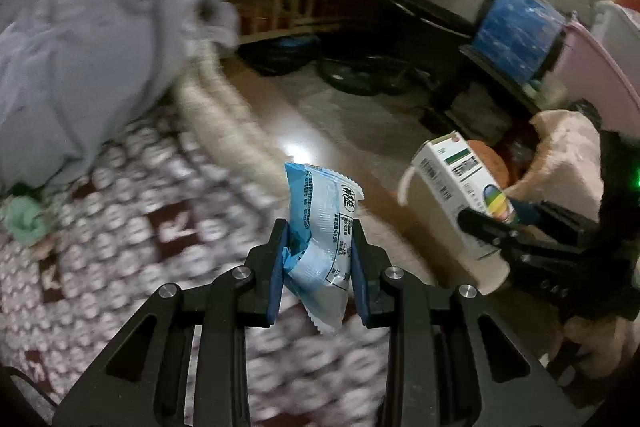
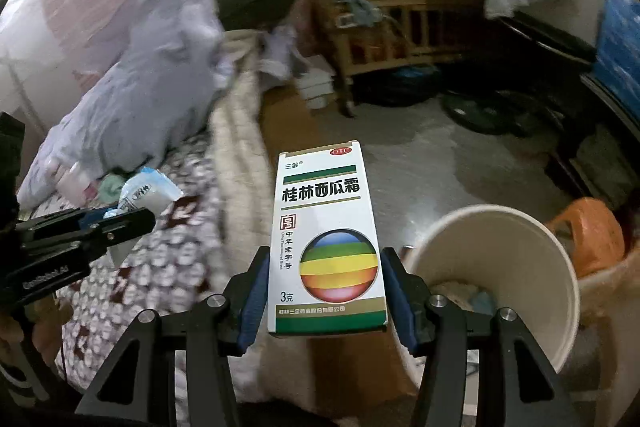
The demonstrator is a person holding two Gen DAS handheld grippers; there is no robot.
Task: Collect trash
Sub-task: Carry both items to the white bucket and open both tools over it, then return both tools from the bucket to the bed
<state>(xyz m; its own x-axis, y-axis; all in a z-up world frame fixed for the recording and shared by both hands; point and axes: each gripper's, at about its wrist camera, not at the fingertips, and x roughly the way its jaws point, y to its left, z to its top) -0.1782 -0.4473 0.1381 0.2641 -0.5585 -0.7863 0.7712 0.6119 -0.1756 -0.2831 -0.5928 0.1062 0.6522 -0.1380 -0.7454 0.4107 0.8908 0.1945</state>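
My left gripper (image 1: 319, 247) is shut on a crumpled blue and white snack wrapper (image 1: 320, 227), held above the edge of a patterned bed; the gripper also shows at the left of the right wrist view (image 2: 132, 217) with the wrapper (image 2: 146, 193). My right gripper (image 2: 324, 291) is shut on a white medicine box (image 2: 326, 239) with a rainbow ball print, held left of a white paper bin (image 2: 520, 267). The box (image 1: 460, 179) and right gripper (image 1: 492, 223) show at the right of the left wrist view, over the bin wall (image 1: 432, 211).
A brown and white patterned bedspread (image 1: 140, 239) with a grey quilt heap (image 1: 92, 39) lies left. Shiny floor (image 1: 320, 115) lies ahead. A wooden crib (image 2: 400, 15), a blue box (image 1: 516, 31) and an orange bag (image 2: 588, 235) stand around. The bin holds some scraps (image 2: 468, 295).
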